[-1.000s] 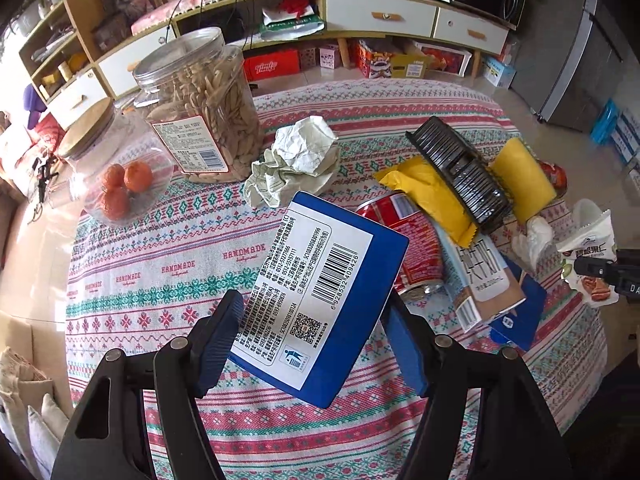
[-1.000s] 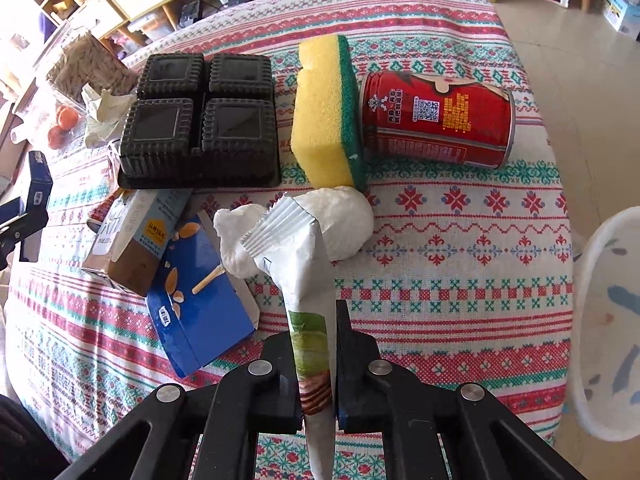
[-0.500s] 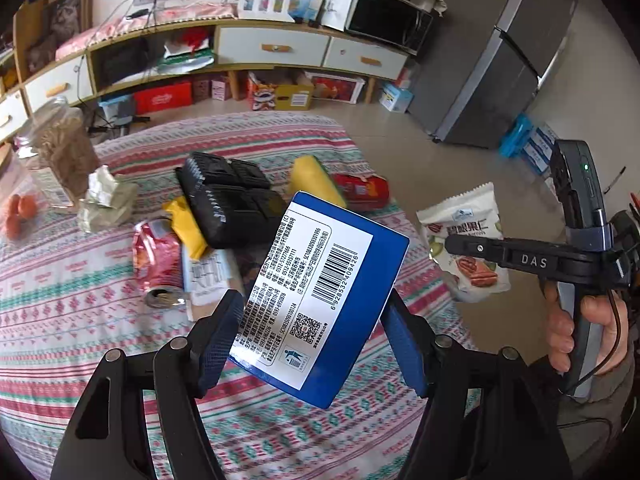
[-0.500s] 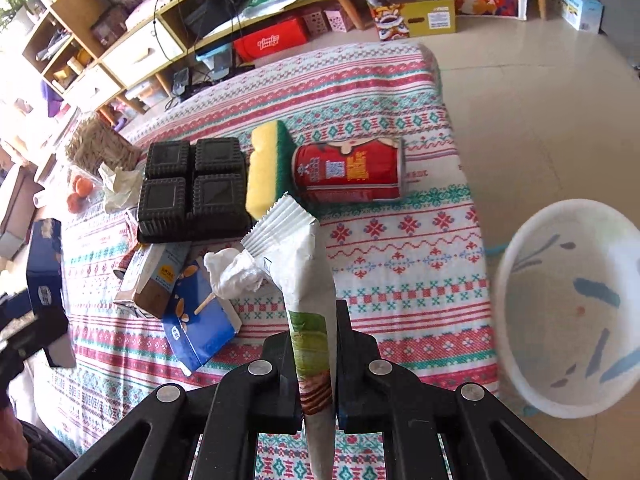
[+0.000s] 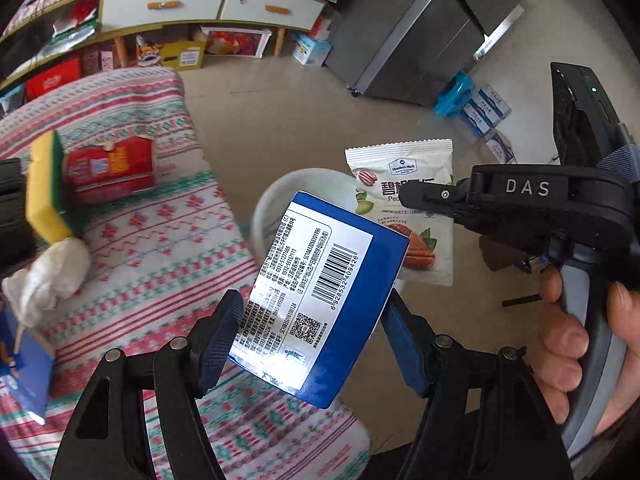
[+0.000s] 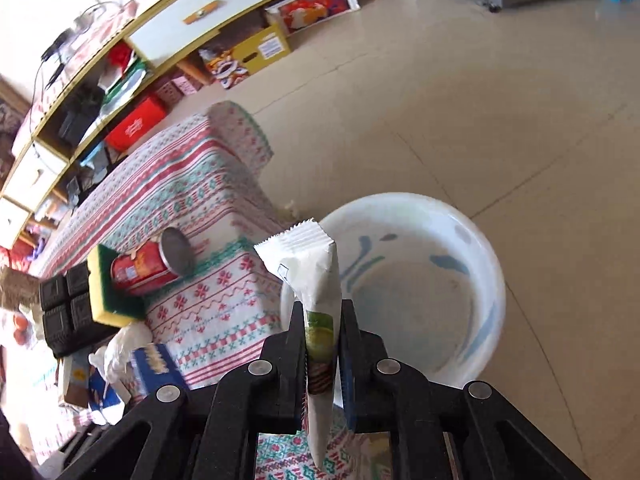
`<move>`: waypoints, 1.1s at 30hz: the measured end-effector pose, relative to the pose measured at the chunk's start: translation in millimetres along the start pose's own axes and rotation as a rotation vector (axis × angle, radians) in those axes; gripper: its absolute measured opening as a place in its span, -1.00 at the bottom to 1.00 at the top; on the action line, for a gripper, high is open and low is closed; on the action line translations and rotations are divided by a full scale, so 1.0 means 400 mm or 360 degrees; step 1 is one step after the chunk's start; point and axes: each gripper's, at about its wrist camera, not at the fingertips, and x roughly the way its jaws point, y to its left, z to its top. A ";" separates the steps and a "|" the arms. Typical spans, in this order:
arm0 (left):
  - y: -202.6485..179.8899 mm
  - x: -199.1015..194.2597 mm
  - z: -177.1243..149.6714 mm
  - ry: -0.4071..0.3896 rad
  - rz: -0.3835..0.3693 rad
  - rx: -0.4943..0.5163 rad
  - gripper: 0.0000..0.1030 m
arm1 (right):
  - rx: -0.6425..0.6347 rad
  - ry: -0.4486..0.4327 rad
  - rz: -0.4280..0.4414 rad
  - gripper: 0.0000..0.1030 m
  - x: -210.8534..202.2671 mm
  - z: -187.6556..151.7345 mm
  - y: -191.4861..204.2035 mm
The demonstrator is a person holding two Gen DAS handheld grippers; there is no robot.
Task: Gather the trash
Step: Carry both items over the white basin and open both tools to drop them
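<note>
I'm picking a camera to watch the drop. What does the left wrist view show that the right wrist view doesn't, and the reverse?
Left wrist only: the blue box clamped in the left gripper, a hand on the right gripper's handle, and the grey refrigerator.
Right wrist only: the white basin's blue-streaked inside, almost whole, and the red can's metal end.
Both: the pecan packet between the right gripper's jaws, which have just been opening, plus the basin, can, yellow-green sponge and patterned tablecloth.
</note>
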 end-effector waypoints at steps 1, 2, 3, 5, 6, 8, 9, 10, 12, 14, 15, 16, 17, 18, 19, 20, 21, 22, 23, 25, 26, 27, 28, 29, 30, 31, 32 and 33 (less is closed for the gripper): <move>-0.013 0.035 0.010 0.0021 -0.0006 0.0001 0.41 | 0.0023 0.0008 -0.0025 -0.72 0.009 0.007 -0.012; -0.022 0.069 0.020 0.0047 0.0003 -0.0001 0.41 | 0.0043 0.0035 -0.0040 -0.72 0.019 0.015 -0.028; -0.028 0.098 0.029 0.0066 0.0014 -0.0012 0.41 | 0.0072 0.0063 -0.0038 -0.72 0.031 0.021 -0.045; -0.038 0.144 0.045 0.0094 0.0002 -0.0044 0.41 | 0.0115 0.0082 -0.0022 -0.73 0.037 0.025 -0.066; -0.040 0.160 0.051 0.0099 -0.0007 -0.0058 0.42 | 0.0118 0.0076 -0.0030 -0.73 0.034 0.025 -0.076; -0.046 0.185 0.065 0.0085 -0.0004 -0.0069 0.44 | 0.0100 0.0074 -0.0077 -0.71 0.033 0.027 -0.078; -0.047 0.195 0.071 0.0082 0.0002 -0.0069 0.45 | 0.0102 0.0082 -0.0083 -0.67 0.036 0.028 -0.083; -0.047 0.208 0.078 0.0088 0.0004 -0.0065 0.46 | 0.0120 0.0088 -0.0073 -0.58 0.039 0.031 -0.090; -0.043 0.228 0.086 0.0116 0.0037 -0.0073 0.46 | 0.0172 0.0088 -0.0048 -0.22 0.039 0.037 -0.105; -0.034 0.242 0.094 0.0116 0.0072 -0.0096 0.46 | 0.0213 0.0057 -0.0062 -0.09 0.031 0.041 -0.115; -0.029 0.242 0.096 0.0107 0.0076 -0.0104 0.47 | 0.0220 0.0040 -0.0062 -0.09 0.025 0.043 -0.117; -0.021 0.241 0.099 0.0099 0.0079 -0.0112 0.47 | 0.0228 0.0027 -0.0053 -0.09 0.018 0.043 -0.118; -0.013 0.235 0.101 0.0090 0.0085 -0.0118 0.47 | 0.0235 0.0017 -0.0040 -0.09 0.013 0.043 -0.120; -0.007 0.231 0.103 0.0077 0.0094 -0.0124 0.47 | 0.0237 0.0011 -0.0032 -0.08 0.010 0.043 -0.120; -0.002 0.226 0.108 0.0062 0.0098 -0.0134 0.48 | 0.0238 0.0009 -0.0030 -0.05 0.007 0.042 -0.119; 0.001 0.224 0.112 0.0053 0.0093 -0.0144 0.52 | 0.0243 0.0008 -0.0027 -0.04 0.006 0.040 -0.119; 0.003 0.219 0.113 0.0053 0.0085 -0.0146 0.56 | 0.0248 0.0000 -0.0016 -0.03 0.003 0.039 -0.119; 0.003 0.214 0.112 0.0055 0.0079 -0.0142 0.56 | 0.0252 -0.0009 -0.0011 -0.01 0.001 0.040 -0.119; 0.004 0.207 0.111 0.0056 0.0079 -0.0142 0.56 | 0.0259 -0.0016 -0.0016 -0.01 0.000 0.040 -0.120; 0.014 0.185 0.104 0.0047 0.0076 -0.0164 0.56 | 0.0272 -0.0017 -0.0016 0.00 0.002 0.041 -0.123; 0.023 0.172 0.099 0.0042 0.0077 -0.0175 0.56 | 0.0274 -0.0017 -0.0009 0.00 0.001 0.041 -0.123; 0.028 0.153 0.090 0.0036 0.0088 -0.0182 0.56 | 0.0271 -0.0021 0.0001 0.00 0.000 0.040 -0.122; 0.035 0.137 0.085 0.0032 0.0106 -0.0182 0.56 | 0.0263 -0.0027 0.0003 0.00 -0.002 0.040 -0.118; 0.041 0.116 0.075 0.0030 0.0128 -0.0177 0.56 | 0.0251 -0.0033 -0.0005 0.00 -0.003 0.041 -0.112; 0.052 0.094 0.069 0.0025 0.0146 -0.0170 0.56 | 0.0240 -0.0037 -0.0015 0.05 -0.001 0.042 -0.107; 0.061 0.066 0.059 0.0016 0.0165 -0.0163 0.56 | 0.0230 -0.0039 -0.0017 0.11 -0.001 0.043 -0.100; 0.072 0.036 0.042 0.0006 0.0194 -0.0155 0.56 | 0.0221 -0.0037 -0.0011 0.13 0.001 0.043 -0.093; 0.089 0.010 0.032 -0.0001 0.0227 -0.0146 0.56 | 0.0212 -0.0031 -0.0003 0.16 0.005 0.043 -0.084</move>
